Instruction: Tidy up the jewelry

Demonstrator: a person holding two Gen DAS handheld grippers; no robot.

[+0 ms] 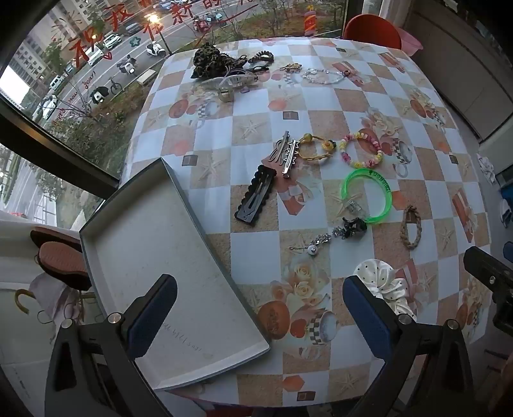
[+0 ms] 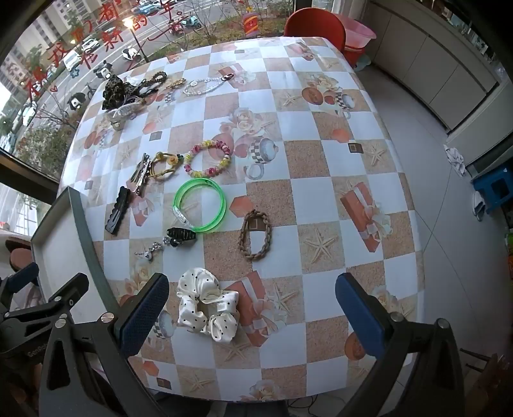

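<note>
A shallow grey tray (image 1: 166, 256) lies empty at the table's left front corner, with my left gripper (image 1: 259, 317) open above its near end. Jewelry is spread over the checkered cloth: a green bangle (image 2: 200, 205), a beaded bracelet (image 2: 208, 158), a braided brown band (image 2: 255, 239), a black scalloped clip (image 1: 256, 199), silver clips (image 1: 285, 154), a yellow hair tie (image 1: 315, 147) and a small black claw clip (image 2: 181, 235). A white polka-dot scrunchie (image 2: 208, 304) lies between the fingers of my open right gripper (image 2: 251, 312), untouched.
At the far left of the table lie a leopard scrunchie (image 1: 210, 61), clear clips and a crystal bracelet (image 1: 323, 77). A red chair (image 1: 372, 30) stands behind the table. A window runs along the left side. The tray (image 2: 86, 237) overhangs the table's left edge.
</note>
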